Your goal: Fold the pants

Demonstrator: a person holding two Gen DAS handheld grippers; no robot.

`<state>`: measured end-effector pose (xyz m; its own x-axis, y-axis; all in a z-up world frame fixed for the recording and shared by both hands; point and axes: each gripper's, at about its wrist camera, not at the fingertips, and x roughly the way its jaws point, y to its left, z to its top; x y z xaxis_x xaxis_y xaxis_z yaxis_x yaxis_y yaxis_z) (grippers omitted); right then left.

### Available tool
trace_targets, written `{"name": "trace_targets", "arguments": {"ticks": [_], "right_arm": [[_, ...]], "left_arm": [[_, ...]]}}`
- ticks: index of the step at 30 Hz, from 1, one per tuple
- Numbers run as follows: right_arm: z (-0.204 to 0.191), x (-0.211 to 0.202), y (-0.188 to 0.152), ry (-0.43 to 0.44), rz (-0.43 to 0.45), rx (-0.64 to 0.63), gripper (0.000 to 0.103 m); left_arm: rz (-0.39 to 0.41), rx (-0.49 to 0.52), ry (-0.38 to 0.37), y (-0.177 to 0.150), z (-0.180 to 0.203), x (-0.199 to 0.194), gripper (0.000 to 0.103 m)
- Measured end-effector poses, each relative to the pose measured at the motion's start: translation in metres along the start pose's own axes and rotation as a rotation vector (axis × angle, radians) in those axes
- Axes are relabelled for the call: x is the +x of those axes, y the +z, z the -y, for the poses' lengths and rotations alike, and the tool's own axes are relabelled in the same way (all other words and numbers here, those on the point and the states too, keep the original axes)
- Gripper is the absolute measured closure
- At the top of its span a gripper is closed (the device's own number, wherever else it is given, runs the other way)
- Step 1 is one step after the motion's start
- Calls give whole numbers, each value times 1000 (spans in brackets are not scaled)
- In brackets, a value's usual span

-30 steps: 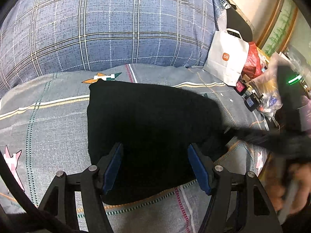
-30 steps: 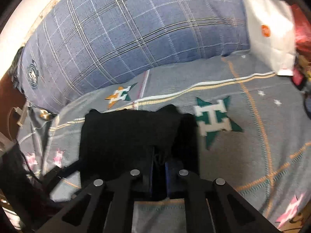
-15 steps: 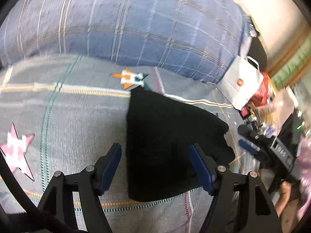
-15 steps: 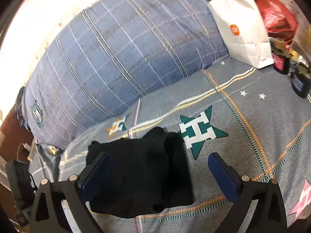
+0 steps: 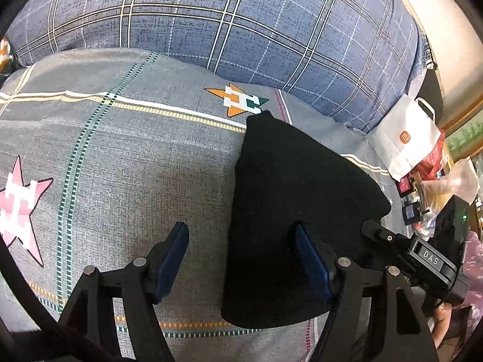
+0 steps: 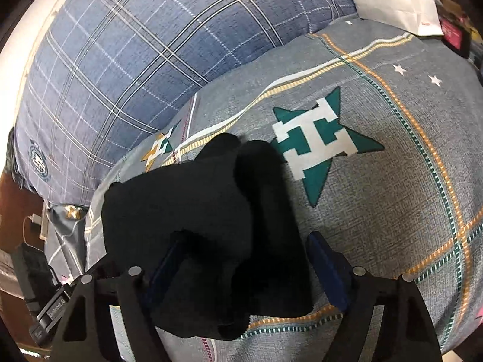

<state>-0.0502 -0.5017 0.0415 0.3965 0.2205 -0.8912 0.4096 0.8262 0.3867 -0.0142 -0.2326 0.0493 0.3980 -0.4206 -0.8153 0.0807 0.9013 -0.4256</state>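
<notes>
Soft black pants (image 5: 295, 211), lumpy folded bundle

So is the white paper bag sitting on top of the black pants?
No, the white paper bag stands off to the side by the plaid pillow, apart from the folded black pants.

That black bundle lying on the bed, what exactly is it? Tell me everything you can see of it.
The black pants look like soft, matte, slightly fuzzy cloth, folded into a compact, roughly rectangular stack with rounded corners. From the right wrist view the top layer bulges up and curls over the layers beneath. They lie flat on the grey bedsheet with star prints, below the blue plaid pillow. Both the left claw and the right claw stand open over the near edge; actual contact cannot be told.
</notes>
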Motion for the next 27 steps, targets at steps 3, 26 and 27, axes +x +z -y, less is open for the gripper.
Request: {"name": "trace_targets", "arguments": {"ticks": [3,26,27], "right_arm": [[-6,2,0,-22,11,-25,27],[-41,-50,-131,91,149,-199,65],[-41,-50,-131,91,149,-199,66]], "left_arm": [[-16,-24,-17,0,-4,5,30],[159,8,-33,-118,-37,-113,70],[38,26,-121,-129,-49,-118,70]]}}
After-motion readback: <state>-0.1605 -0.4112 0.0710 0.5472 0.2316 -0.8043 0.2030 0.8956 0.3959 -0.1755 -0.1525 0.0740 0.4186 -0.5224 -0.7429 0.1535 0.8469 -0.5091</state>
